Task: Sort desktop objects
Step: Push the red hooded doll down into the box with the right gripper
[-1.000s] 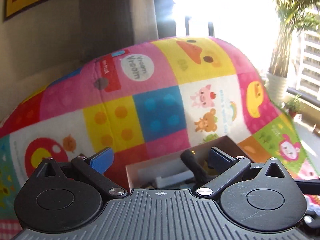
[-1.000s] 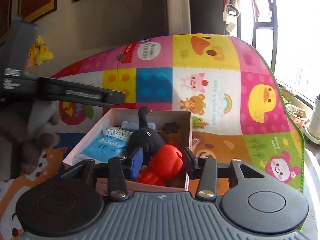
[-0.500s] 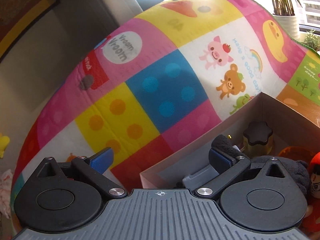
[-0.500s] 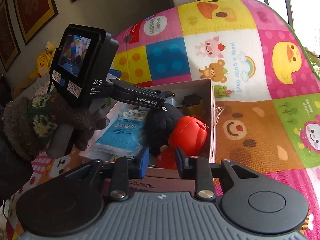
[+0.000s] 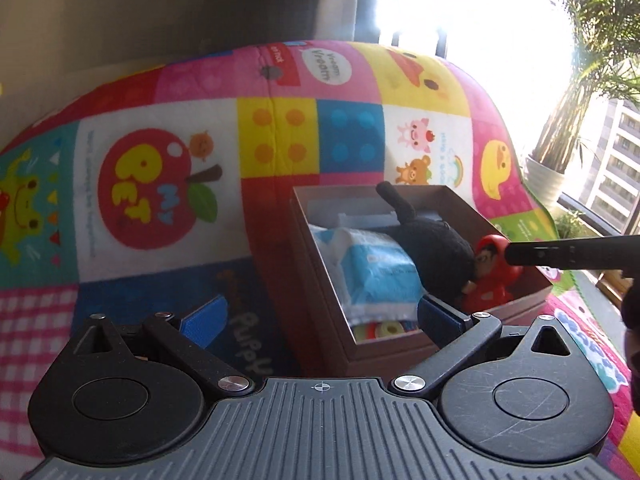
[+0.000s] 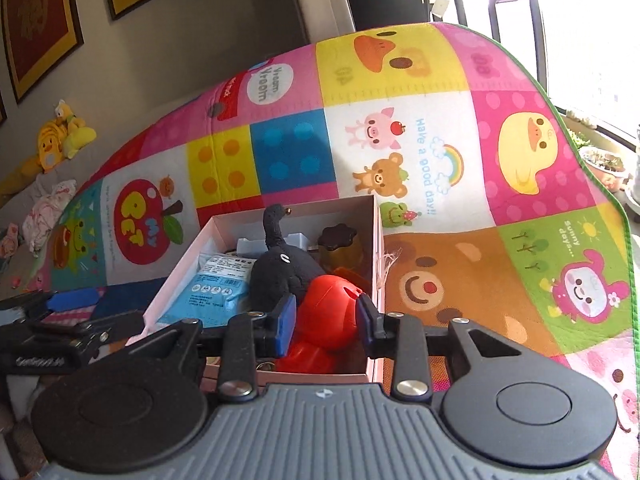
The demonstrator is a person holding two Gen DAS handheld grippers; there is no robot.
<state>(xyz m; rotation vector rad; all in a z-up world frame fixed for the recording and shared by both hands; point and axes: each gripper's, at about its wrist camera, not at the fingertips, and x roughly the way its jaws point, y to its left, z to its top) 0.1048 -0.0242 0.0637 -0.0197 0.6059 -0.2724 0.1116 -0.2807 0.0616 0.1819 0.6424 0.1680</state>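
Observation:
An open cardboard box stands on a colourful play mat. It holds a black plush toy, a red toy, a blue-and-white wipes pack and a small jar with a dark lid. My right gripper is open, its pads on either side of the red toy at the box's near end. My left gripper is open and empty; its jaws straddle the box's near left wall. The box contents show there too: the plush, the pack and the red toy.
The play mat covers the whole surface and ends at a green border on the right. A yellow plush and clothes lie at the far left. A potted plant stands by the window. The right gripper's finger reaches over the box.
My left gripper has swung left and pulled back, so the box now lies to its right. My right gripper's jaws have spread wider around the red toy.

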